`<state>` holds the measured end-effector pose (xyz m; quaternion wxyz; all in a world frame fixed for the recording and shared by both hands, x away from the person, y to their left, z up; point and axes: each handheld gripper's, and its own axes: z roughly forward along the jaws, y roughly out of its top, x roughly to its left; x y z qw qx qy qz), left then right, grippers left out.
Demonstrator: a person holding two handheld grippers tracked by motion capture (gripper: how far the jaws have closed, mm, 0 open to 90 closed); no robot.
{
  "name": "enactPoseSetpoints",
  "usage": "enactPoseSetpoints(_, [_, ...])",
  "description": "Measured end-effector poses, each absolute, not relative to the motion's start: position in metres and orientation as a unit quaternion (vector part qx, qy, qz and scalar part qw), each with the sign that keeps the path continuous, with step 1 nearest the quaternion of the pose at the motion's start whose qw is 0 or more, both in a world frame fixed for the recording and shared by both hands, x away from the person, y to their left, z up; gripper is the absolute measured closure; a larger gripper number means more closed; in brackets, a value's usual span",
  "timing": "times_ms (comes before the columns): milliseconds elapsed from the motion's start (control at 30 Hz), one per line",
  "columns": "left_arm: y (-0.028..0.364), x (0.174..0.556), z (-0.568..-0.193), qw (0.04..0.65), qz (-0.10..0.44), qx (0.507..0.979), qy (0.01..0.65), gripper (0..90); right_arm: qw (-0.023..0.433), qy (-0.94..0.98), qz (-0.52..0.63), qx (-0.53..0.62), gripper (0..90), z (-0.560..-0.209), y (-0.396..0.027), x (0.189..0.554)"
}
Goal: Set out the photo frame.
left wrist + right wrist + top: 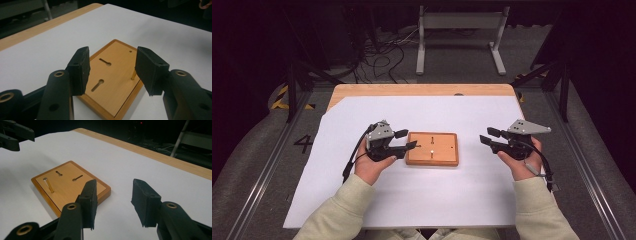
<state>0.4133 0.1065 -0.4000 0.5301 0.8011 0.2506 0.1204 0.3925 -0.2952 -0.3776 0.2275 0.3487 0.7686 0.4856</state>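
A small wooden board (432, 148) lies flat on the white sheet at the middle of the table. It has two keyhole slots, a small hole and a thin brass peg (48, 185) standing up from it. My left gripper (407, 140) is at the board's left edge, open, with nothing between its pads. Along its jaws (112, 60) I see the board (117, 75) and the peg (133, 74) just beyond. My right gripper (485, 136) is off to the right, apart from the board, and open. Its empty jaws (114, 188) frame bare sheet, with the board (67, 185) to their left.
A white sheet (412, 200) covers most of the wooden table (412, 90), whose far edge shows bare. Beyond it on the floor stand a grey metal frame (459, 30) and loose cables (382, 55). My left gripper (15, 135) shows far off in the right gripper view.
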Motion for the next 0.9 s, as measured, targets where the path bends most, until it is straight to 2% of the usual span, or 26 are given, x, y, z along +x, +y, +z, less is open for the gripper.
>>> enactPoseSetpoints(500, [0.070,0.420,-0.427,0.520,0.056,0.827,0.206,51.5,0.205,0.759,0.512,0.345,58.8,-0.379,-0.297,0.392])
enactPoseSetpoints(800, [0.051,0.425,-0.441,0.518,0.053,0.831,0.194,53.9,0.204,0.758,0.511,0.349,58.7,-0.382,-0.301,0.390])
enactPoseSetpoints(900, [0.049,0.427,-0.445,0.512,0.055,0.835,0.193,57.3,0.203,0.758,0.511,0.351,58.9,-0.383,-0.302,0.389])
